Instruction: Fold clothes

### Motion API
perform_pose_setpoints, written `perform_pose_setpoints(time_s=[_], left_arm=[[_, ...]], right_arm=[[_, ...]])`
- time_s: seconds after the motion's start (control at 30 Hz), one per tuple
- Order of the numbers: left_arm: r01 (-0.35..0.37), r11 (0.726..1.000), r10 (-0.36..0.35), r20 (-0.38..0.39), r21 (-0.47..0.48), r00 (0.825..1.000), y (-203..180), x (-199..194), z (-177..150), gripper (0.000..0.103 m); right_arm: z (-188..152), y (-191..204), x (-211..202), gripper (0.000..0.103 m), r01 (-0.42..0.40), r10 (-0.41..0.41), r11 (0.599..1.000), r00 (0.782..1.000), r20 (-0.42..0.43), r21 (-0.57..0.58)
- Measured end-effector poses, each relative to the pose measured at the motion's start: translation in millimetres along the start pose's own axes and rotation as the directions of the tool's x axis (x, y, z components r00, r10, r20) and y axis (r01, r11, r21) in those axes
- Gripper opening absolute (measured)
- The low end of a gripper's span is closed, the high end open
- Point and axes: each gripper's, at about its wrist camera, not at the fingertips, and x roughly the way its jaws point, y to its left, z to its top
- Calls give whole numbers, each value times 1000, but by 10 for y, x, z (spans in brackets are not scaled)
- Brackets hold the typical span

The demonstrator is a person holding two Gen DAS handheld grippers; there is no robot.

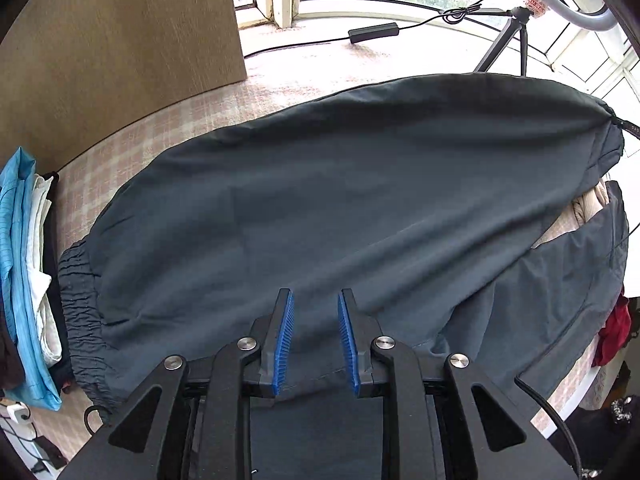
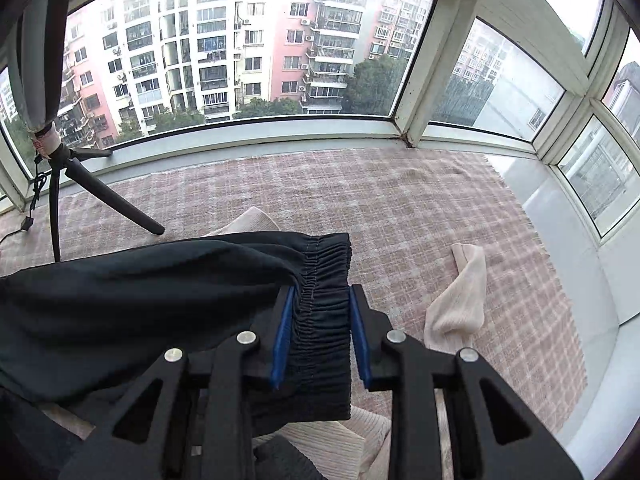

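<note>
Trousers [image 1: 340, 200], dark grey, spread over checked blanket [image 1: 160, 128]; left gripper [image 1: 316, 340] parted above limp, light cloth, pressing nothing. Elastic waistband [image 2: 324, 312] pinched by right gripper [image 2: 322, 336]; gathered, thick, best hold.

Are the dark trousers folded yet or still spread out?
Partly folded. The trousers lie doubled lengthwise on the checked cloth, still at full length. The right gripper grips the elastic cuff.

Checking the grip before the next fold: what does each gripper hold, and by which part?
The right gripper clamps the dark trousers' elastic band. The left gripper hovers open over the fabric, holding nothing.
</note>
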Motion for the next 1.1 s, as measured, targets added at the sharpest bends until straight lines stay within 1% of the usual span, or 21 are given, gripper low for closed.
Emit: perform_pose_setpoints(time_s=[0.07, 0.13, 0.17, 0.2, 0.23, 0.27, 0.33, 0.37, 0.4, 0.47, 0.57, 0.6, 0.7, 0.8, 0.87, 0.9, 0.93, 0.97, 1.0, 1.03, 1.1], left_arm=[[3, 1000, -3, 6, 24, 1000, -96, -41, 33, 22], [7, 997, -8, 13, 77, 1000, -248, -82, 42, 22], [6, 995, -7, 14, 96, 1000, -322, -102, 38, 23], [7, 994, -9, 15, 113, 1000, -396, -130, 24, 23], [16, 991, -19, 16, 134, 1000, -474, -172, -12, 23], [28, 987, -31, 17, 158, 999, -553, -220, -55, 23], [47, 980, -52, 19, 193, 998, -692, -313, -184, 25], [61, 977, -66, 17, 205, 998, -752, -339, -256, 28], [81, 973, -84, 8, 215, 996, -815, -349, -346, 28], [106, 965, -103, -26, 241, 994, -952, -333, -570, 28], [121, 951, -98, -92, 284, 991, -1145, -296, -970, 28], [130, 949, -101, -115, 286, 988, -1174, -287, -1108, 28], [142, 956, -103, -158, 258, 982, -1157, -294, -1462, 28], [127, 974, -100, -150, 185, 984, -1000, -370, -1694, 28], [115, 985, -99, -125, 125, 987, -845, -461, -1815, 28], [110, 989, -99, -112, 96, 989, -760, -509, -1878, 29], [98, 993, -91, -99, 72, 991, -677, -556, -1940, 28], [84, 995, -79, -87, 49, 993, -594, -603, -2003, 29], [69, 997, -67, -79, 28, 995, -512, -642, -2071, 29], [57, 998, -56, -72, 10, 996, -434, -678, -2143, 29], [36, 999, -38, -60, -29, 998, -279, -737, -2290, 29]], right_arm=[[-11, 7, 196, 26, -11, 11, 1000, 1000, -28, 16], [-55, 28, 329, 26, -50, 52, 998, 997, -59, 27], [-65, 48, 386, 27, -41, 42, 999, 996, -83, 14], [-72, 45, 408, 28, -2, 2, 1000, 995, -103, 4], [-100, 23, 352, 29, 23, -22, 1000, 995, -97, 7], [-138, -18, 251, 29, 9, -7, 1000, 997, -83, 20], [-271, -163, 20, 32, -66, 70, 996, 995, -75, 53], [-377, -227, -95, 38, -80, 84, 995, 993, -80, 59], [-510, -294, -203, 41, -75, 80, 995, 993, -81, 59], [-837, -444, -373, 56, -62, 68, 995, 994, -87, 74], [-1402, -671, -418, 57, -88, 115, 983, 980, -160, 164], [-1587, -739, -424, 57, -97, 134, 976, 974, -183, 196], [-1962, -786, -418, 57, -164, 224, 946, 955, -195, 281], [-2044, -731, -371, 57, -218, 282, 922, 944, -172, 319], [-2020, -655, -276, 57, -252, 320, 912, 930, -179, 322], [-2007, -625, -223, 57, -249, 322, 909, 929, -184, 334], [-2000, -600, -185, 56, -261, 337, 900, 924, -180, 348], [-1998, -586, -179, 35, -283, 358, 889, 920, -159, 360], [-1999, -569, -179, 17, -287, 363, 884, 918, -157, 369], [-2005, -568, -210, 7, -275, 352, 886, 923, -155, 373], [-2018, -571, -312, 7, -265, 336, 889, 931, -139, 374]])
